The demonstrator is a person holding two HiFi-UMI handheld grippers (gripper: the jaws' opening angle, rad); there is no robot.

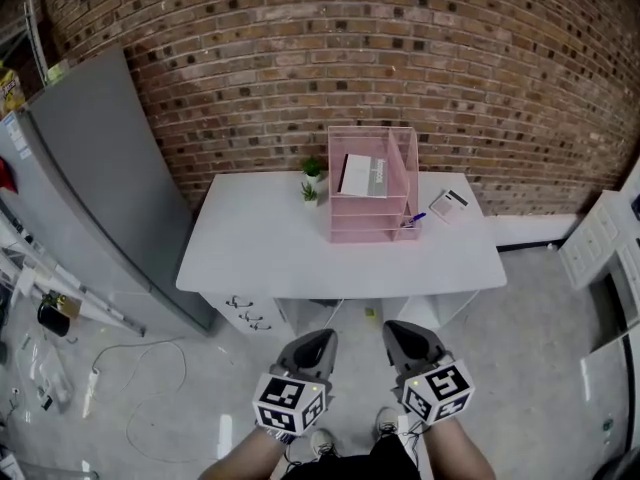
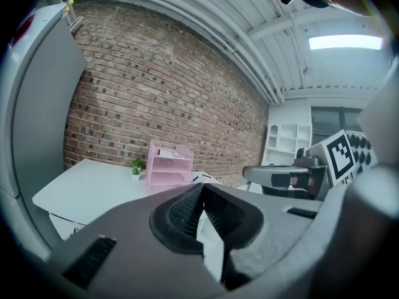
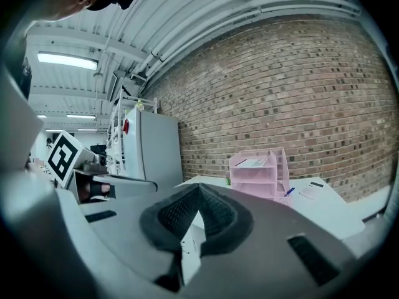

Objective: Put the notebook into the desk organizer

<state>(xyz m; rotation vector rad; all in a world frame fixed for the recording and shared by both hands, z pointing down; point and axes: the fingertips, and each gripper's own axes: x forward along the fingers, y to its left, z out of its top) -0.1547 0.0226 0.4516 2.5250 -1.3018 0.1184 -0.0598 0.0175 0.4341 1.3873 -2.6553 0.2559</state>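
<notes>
Currently left hand-held gripper (image 1: pixel 318 340) and right hand-held gripper (image 1: pixel 400 330) are closed, empty, well back from the counter (image 1: pixel 260 238). Notebook (image 1: pixel 363 175) probably already sits in the pink organizer (image 1: pixel 402 168) top tray; step closer, confirm it's seated.

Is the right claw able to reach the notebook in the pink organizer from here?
Probably not yet. The right claw hangs shut, well short of the white desk; the notebook lies in the top tray of the pink organizer. Nothing blocks the way.
</notes>
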